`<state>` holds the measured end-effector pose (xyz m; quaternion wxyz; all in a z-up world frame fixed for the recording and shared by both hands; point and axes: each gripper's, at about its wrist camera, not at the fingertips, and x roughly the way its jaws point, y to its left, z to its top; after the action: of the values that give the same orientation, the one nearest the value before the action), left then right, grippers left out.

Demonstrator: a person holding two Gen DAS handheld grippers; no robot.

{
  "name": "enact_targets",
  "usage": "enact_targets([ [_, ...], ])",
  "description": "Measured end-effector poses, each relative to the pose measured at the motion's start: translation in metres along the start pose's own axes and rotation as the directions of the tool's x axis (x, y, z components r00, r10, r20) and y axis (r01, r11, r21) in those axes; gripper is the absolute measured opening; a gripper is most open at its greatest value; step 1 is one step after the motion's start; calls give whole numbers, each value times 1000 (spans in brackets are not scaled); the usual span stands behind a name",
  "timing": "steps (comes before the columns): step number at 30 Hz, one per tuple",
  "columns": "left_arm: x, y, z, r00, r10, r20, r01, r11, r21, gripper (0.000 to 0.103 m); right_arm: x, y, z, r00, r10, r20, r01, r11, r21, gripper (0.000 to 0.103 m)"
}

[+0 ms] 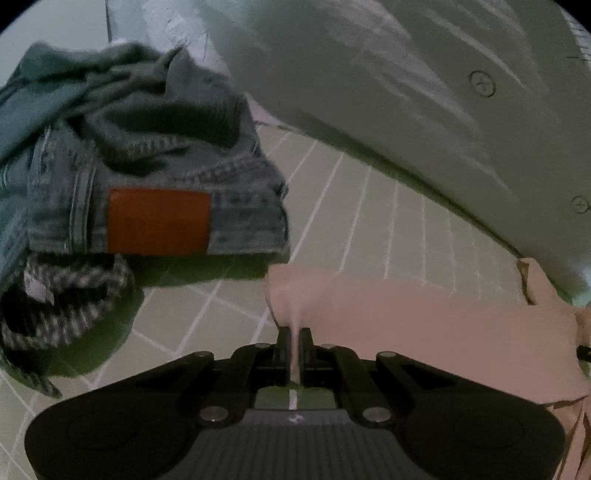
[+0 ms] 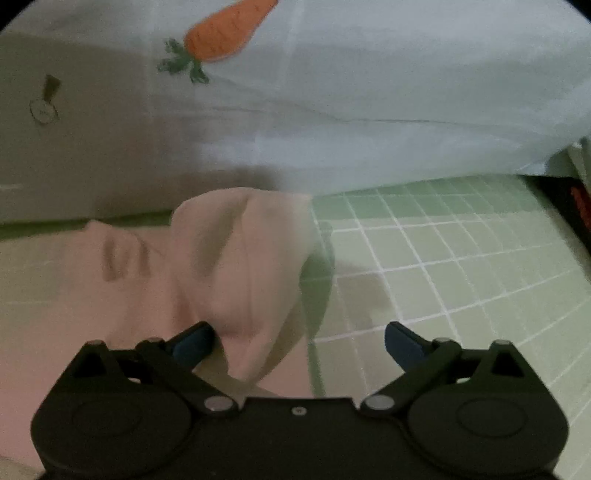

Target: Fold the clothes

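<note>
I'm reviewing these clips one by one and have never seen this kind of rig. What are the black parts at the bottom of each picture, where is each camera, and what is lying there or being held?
There is no robot here: a person holds a two-finger gripper in each hand, and each carries a wide-angle camera looking forward along its jaws. The black parts are those grippers.

The left-wrist picture shows the left gripper, its jaws shut on a pink garment. Beyond lie blue jeans with an orange patch, a checked cloth under them, and a pale shirt with buttons.

The right-wrist picture shows the right gripper, jaws wide open and holding nothing, around a fold of the same pink garment. Behind is a white cloth with a carrot design. Everything rests on a green gridded mat.
</note>
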<state>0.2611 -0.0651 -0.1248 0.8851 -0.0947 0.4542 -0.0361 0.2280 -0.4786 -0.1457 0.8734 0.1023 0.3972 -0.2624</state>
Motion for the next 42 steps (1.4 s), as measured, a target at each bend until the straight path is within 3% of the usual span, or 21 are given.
enact_targets([
  [6, -1, -2, 3, 1000, -7, -1, 7, 1000, 6, 5, -42, -15, -20, 998, -35, 46, 33, 998, 45, 101],
  [10, -10, -10, 10, 999, -32, 25, 31, 999, 36, 5, -58, -20, -63, 997, -71, -4, 71, 997, 20, 101],
  [15, -37, -31, 17, 992, -96, 79, 89, 992, 91, 5, -93, -23, -105, 997, -44, -59, 47, 998, 45, 101],
  [19, -70, -62, 15, 975, -185, 121, 163, 972, 171, 5, -123, -29, -125, 997, -45, -68, 50, 997, 66, 101],
  [22, -96, -93, 4, 952, -275, 135, 237, 940, 244, 5, -144, -37, -136, 996, -67, -66, 73, 994, 82, 101],
  [25, -120, -129, -14, 923, -367, 118, 312, 891, 330, 5, -171, -47, -149, 998, -56, -33, 60, 990, 130, 101],
  [31, -149, -186, -84, 862, -503, -71, 481, 763, 433, 5, -205, -62, -178, 997, -75, -13, 76, 981, 180, 101],
  [33, -154, -198, -110, 857, -496, -141, 499, 728, 470, 10, -214, -69, -187, 997, -81, -11, 82, 976, 201, 101],
  [36, -159, -206, -142, 859, -456, -233, 508, 702, 500, 47, -226, -82, -196, 997, -82, -7, 81, 969, 235, 101],
  [37, -161, -206, -148, 865, -446, -233, 498, 701, 510, 67, -230, -84, -198, 997, -76, -2, 74, 967, 243, 101],
  [38, -163, -205, -154, 872, -432, -228, 485, 706, 516, 83, -233, -87, -199, 998, -68, 6, 65, 967, 248, 101],
  [39, -164, -205, -155, 886, -413, -211, 460, 723, 515, 87, -236, -89, -199, 998, -61, 16, 55, 967, 248, 101],
  [42, -167, -201, -158, 919, -356, -170, 392, 773, 499, 89, -240, -90, -197, 999, -33, 34, 24, 973, 230, 101],
])
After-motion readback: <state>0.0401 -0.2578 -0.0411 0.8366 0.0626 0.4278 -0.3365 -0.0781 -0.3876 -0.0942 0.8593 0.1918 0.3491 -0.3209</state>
